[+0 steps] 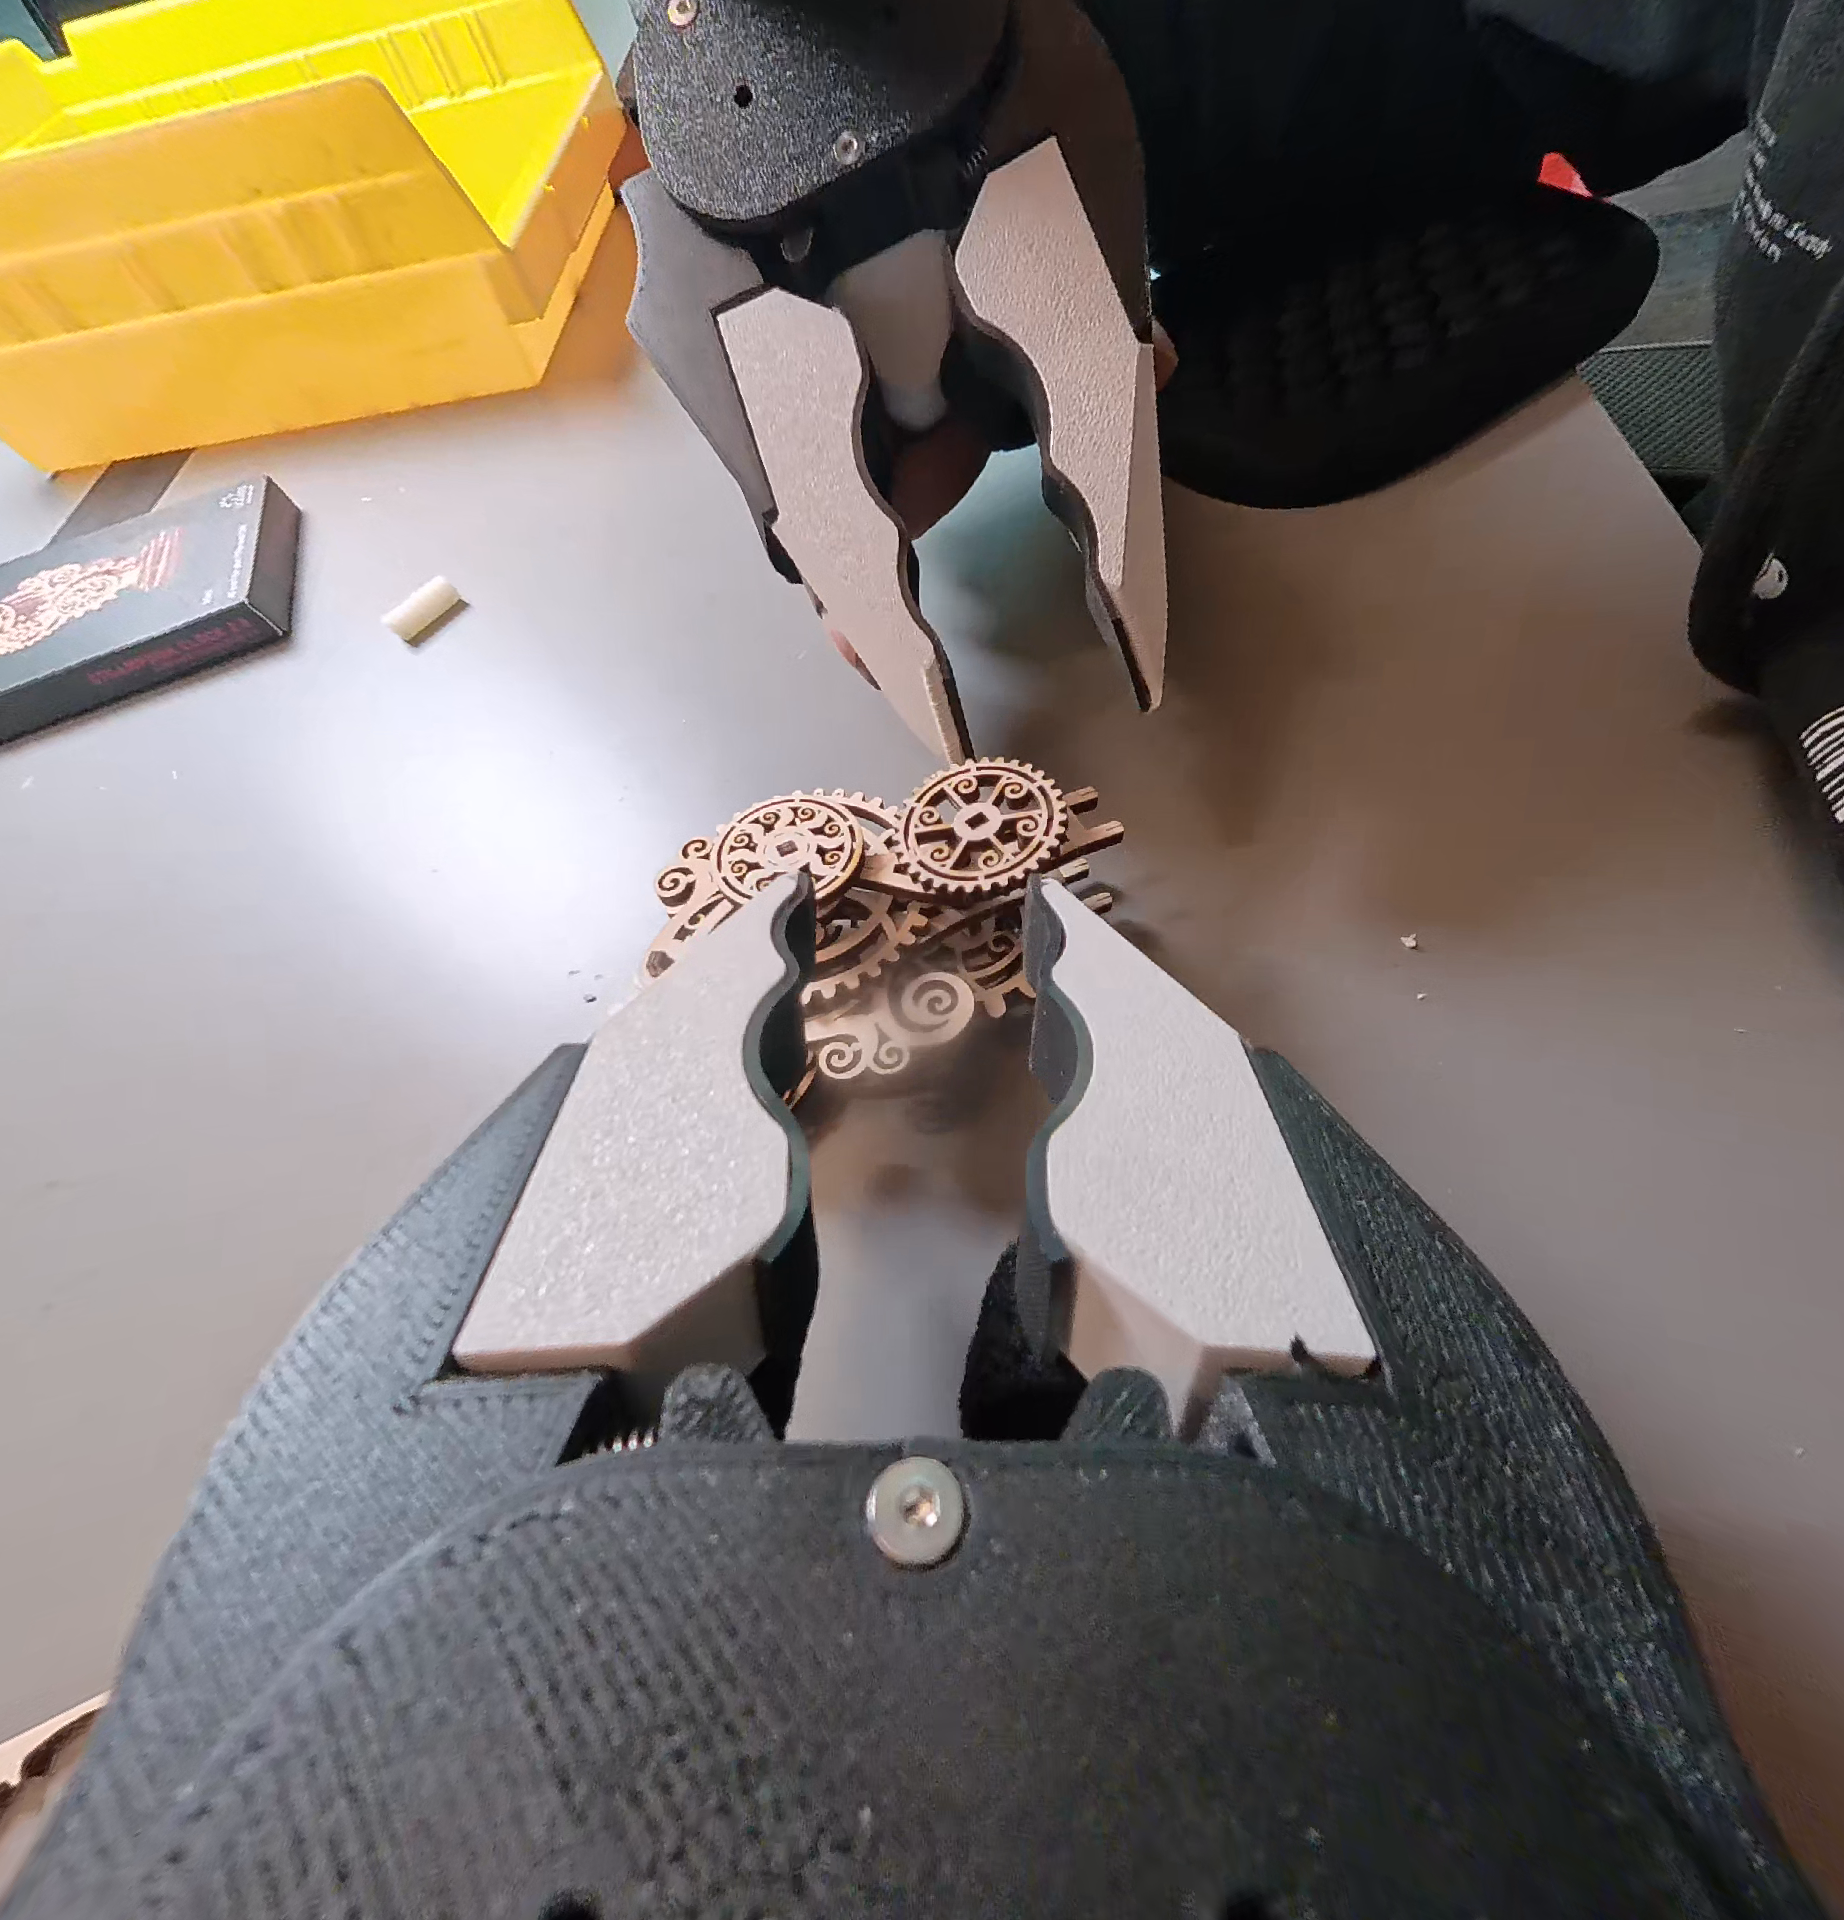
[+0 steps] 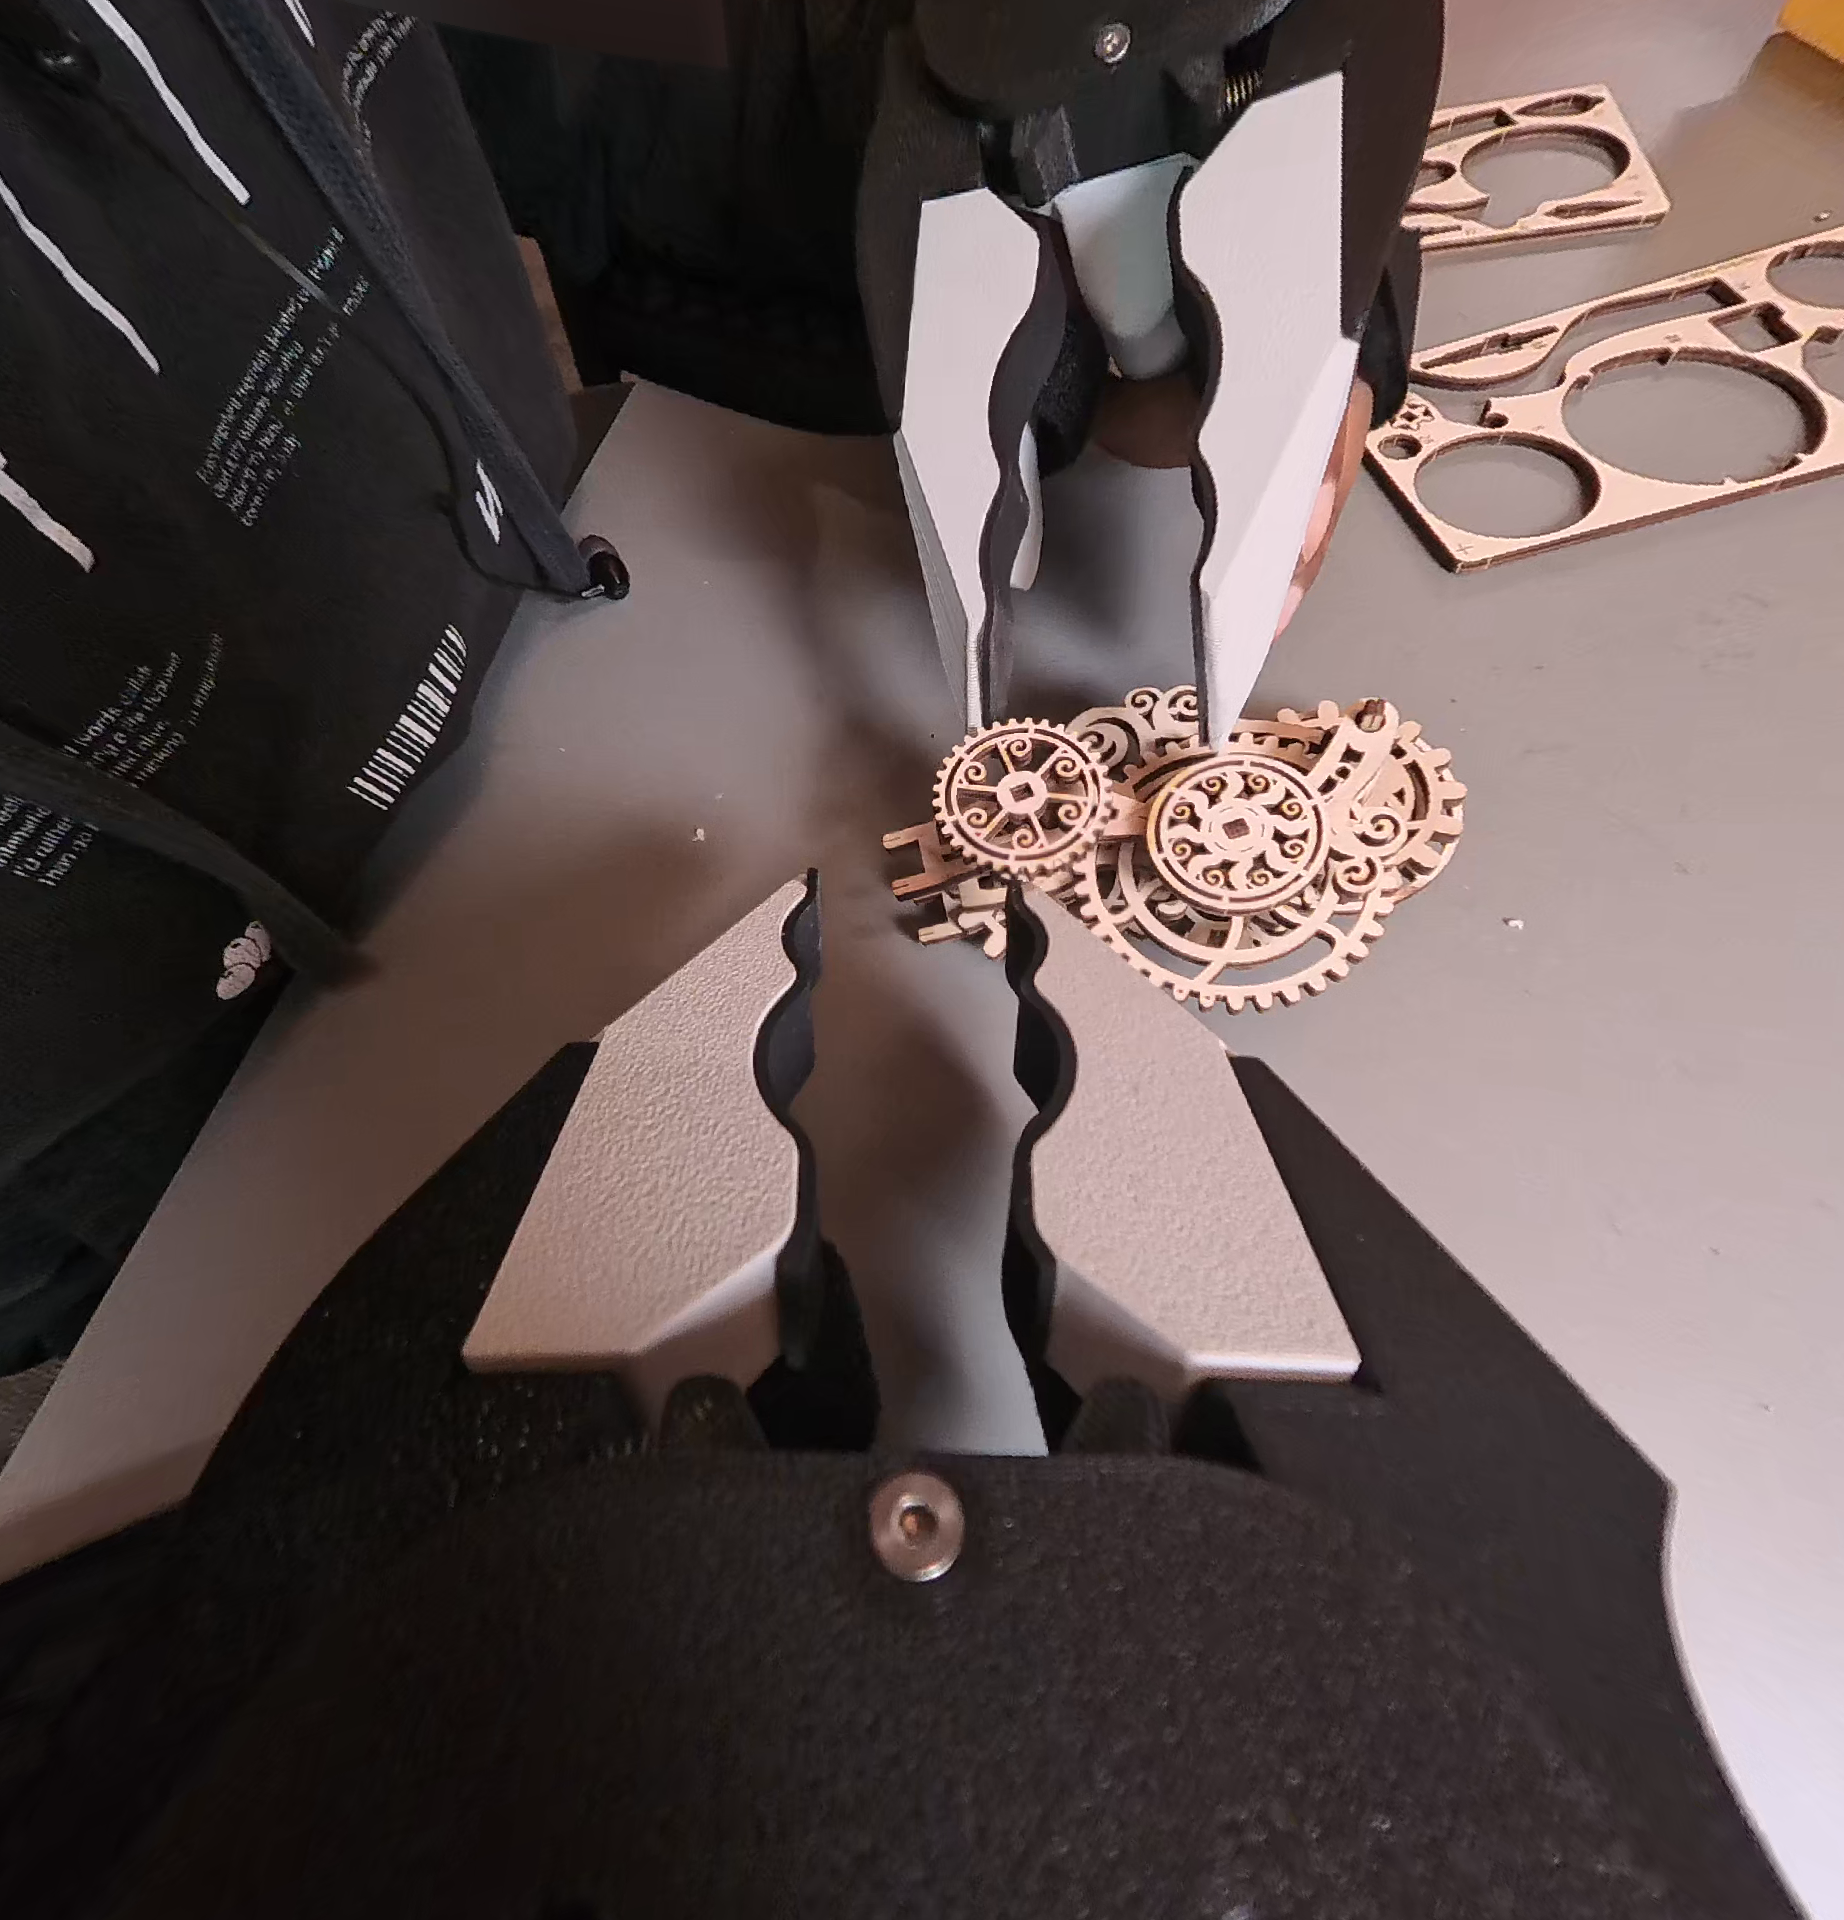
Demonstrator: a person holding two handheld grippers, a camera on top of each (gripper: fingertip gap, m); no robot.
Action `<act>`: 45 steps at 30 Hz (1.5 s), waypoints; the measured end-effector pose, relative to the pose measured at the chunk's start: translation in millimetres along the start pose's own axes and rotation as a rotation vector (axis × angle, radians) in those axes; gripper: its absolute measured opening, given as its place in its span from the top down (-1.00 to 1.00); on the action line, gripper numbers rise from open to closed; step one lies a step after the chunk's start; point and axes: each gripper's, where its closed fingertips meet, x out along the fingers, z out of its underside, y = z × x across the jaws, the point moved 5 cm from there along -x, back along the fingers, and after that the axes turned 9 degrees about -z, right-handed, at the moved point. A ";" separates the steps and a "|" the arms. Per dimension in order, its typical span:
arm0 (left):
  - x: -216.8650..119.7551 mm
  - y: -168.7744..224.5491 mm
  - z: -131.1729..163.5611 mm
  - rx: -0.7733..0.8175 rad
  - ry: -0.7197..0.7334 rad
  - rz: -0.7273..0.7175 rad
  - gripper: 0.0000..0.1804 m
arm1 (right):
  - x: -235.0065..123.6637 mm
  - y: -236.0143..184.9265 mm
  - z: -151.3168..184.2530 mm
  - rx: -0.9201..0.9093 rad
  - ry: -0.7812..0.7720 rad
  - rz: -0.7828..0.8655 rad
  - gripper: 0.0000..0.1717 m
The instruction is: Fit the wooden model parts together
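The wooden gear assembly (image 2: 1188,862) lies on the table (image 2: 1520,1143); both the left gripper (image 1: 918,904) and right gripper (image 2: 913,904) are spread, holding nothing. Judged step: repositioning between fittings; the next move calls for a fresh hold on the assembly.

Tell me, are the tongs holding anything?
No. Both tongs are open. The left tongs straddle the pale wooden gear model on the grey table without pinching it; the right tongs stand beside it.

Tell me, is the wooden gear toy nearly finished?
A good part looks built: the wooden gear model lies on the grey table with its toothed wheel and patterned disc already on top. Nothing is in hand: the left gripper straddles the model with open jaws, and the right gripper is open beside it. The punched-out sheets look emptied, so what's left I can't tell.
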 end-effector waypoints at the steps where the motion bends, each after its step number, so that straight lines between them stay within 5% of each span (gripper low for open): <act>1: -0.1 -0.3 0.1 -0.003 0.000 0.000 0.58 | -0.1 0.2 0.0 -0.001 0.000 0.002 0.61; 45: 2.9 -2.0 1.9 -0.023 -0.011 -0.011 0.57 | -2.7 5.2 0.7 0.015 0.013 0.005 0.60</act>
